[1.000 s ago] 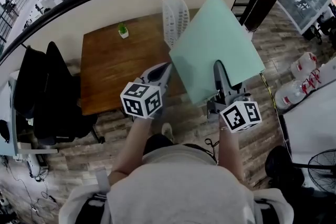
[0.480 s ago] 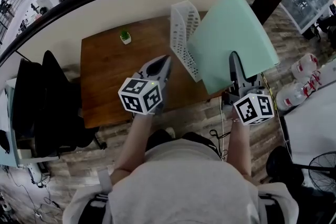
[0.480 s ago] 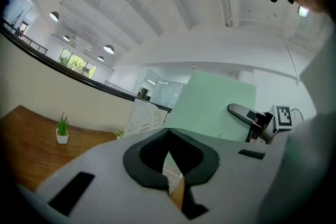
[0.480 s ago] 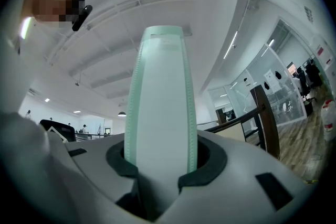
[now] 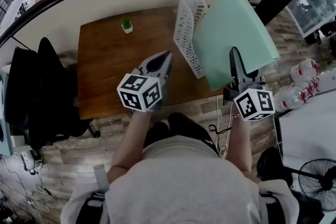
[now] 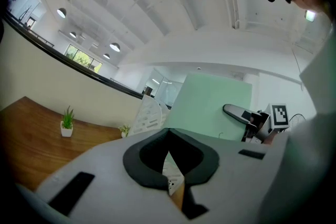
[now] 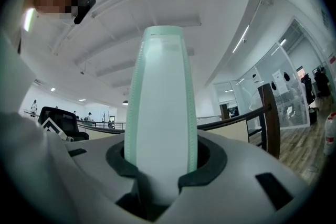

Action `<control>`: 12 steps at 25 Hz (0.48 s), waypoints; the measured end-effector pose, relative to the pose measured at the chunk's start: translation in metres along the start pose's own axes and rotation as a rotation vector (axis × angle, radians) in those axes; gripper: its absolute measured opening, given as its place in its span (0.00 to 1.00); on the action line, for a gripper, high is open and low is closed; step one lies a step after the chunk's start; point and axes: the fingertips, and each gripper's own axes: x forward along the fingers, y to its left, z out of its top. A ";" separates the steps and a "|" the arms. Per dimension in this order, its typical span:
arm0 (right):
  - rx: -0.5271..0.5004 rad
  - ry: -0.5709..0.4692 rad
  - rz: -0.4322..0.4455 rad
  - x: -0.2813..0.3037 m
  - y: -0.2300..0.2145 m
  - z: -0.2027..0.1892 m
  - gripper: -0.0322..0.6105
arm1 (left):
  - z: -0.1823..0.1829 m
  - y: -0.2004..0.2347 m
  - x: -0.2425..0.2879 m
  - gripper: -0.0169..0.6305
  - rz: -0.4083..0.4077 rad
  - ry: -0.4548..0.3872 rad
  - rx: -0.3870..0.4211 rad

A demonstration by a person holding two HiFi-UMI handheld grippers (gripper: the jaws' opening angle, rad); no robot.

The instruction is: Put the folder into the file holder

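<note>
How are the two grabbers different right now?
The right gripper is clamped on the green folder and holds it up in the air, while the left gripper holds nothing. The left gripper's jaws are closed together, but the right gripper's jaws are kept apart by the folder between them. Both grippers are grey, and each carries a marker cube.
</note>
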 end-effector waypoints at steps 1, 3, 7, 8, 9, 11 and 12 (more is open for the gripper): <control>0.000 -0.001 0.006 0.004 -0.001 0.000 0.32 | -0.001 0.004 -0.001 0.05 0.013 0.001 -0.004; 0.000 -0.007 0.020 0.012 -0.002 0.000 0.32 | -0.005 0.010 -0.001 0.05 0.036 0.009 -0.013; -0.011 -0.012 0.053 0.029 -0.004 0.000 0.32 | -0.005 0.015 0.003 0.05 0.060 0.011 -0.015; -0.013 -0.013 0.066 0.034 -0.003 0.000 0.32 | -0.003 0.017 0.005 0.05 0.064 0.009 -0.012; -0.014 -0.014 0.077 0.038 -0.003 0.000 0.32 | 0.000 0.017 0.008 0.05 0.067 0.006 -0.007; -0.011 -0.020 0.098 0.048 -0.004 0.002 0.32 | 0.006 0.017 0.013 0.05 0.073 -0.001 0.001; -0.009 -0.023 0.107 0.052 -0.004 0.004 0.32 | 0.009 0.017 0.016 0.05 0.077 -0.006 0.004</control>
